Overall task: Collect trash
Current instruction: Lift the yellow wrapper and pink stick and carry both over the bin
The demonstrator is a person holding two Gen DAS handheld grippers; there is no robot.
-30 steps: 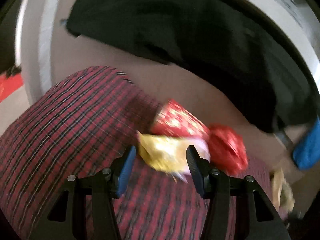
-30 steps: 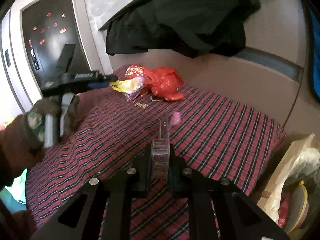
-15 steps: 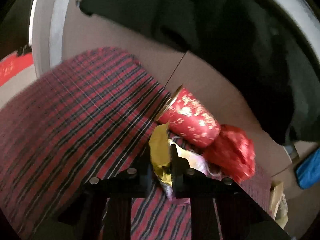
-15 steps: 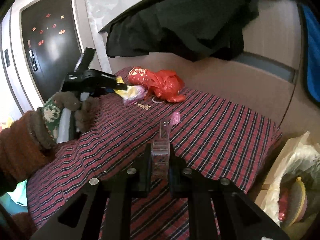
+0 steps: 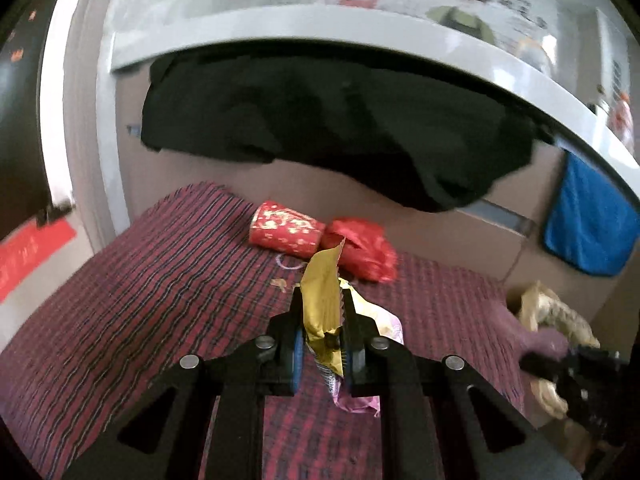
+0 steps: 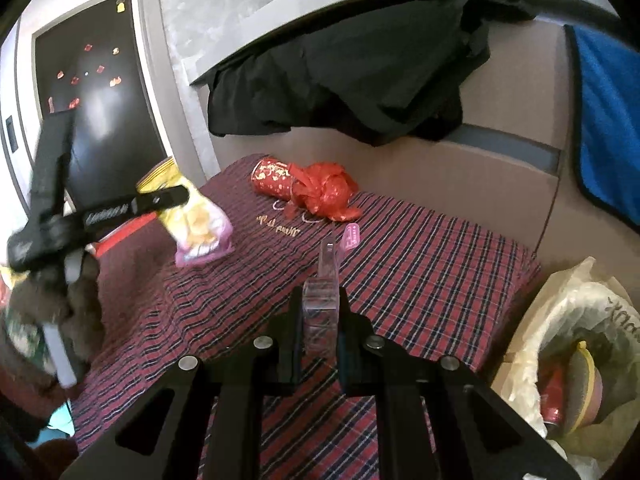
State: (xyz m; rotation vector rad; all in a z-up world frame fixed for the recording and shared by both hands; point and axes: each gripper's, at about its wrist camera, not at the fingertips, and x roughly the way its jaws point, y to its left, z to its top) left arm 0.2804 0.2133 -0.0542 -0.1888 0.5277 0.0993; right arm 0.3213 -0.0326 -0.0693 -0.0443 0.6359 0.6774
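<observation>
My left gripper (image 5: 322, 312) is shut on a yellow and pink snack wrapper (image 5: 324, 300) and holds it above the red plaid cloth (image 5: 160, 292). It also shows in the right wrist view (image 6: 160, 200), with the wrapper (image 6: 198, 226) hanging from it. My right gripper (image 6: 319, 312) is shut on a clear plastic package (image 6: 322, 300) above the cloth (image 6: 420, 264). A red paper cup (image 5: 282, 230) and a crumpled red bag (image 5: 362, 248) lie at the far edge. A small pink tag (image 6: 351, 237) lies on the cloth.
A trash bag (image 6: 576, 360) with waste in it stands open at the right of the table, also visible in the left wrist view (image 5: 548, 320). A black garment (image 6: 360, 76) and a blue towel (image 6: 608, 120) hang on the wall behind. A dark door (image 6: 88, 120) is at left.
My left gripper shut on the snack wrapper, then lifted it off the cloth and back from the red cup. My right gripper stayed shut on the clear package, nearly still.
</observation>
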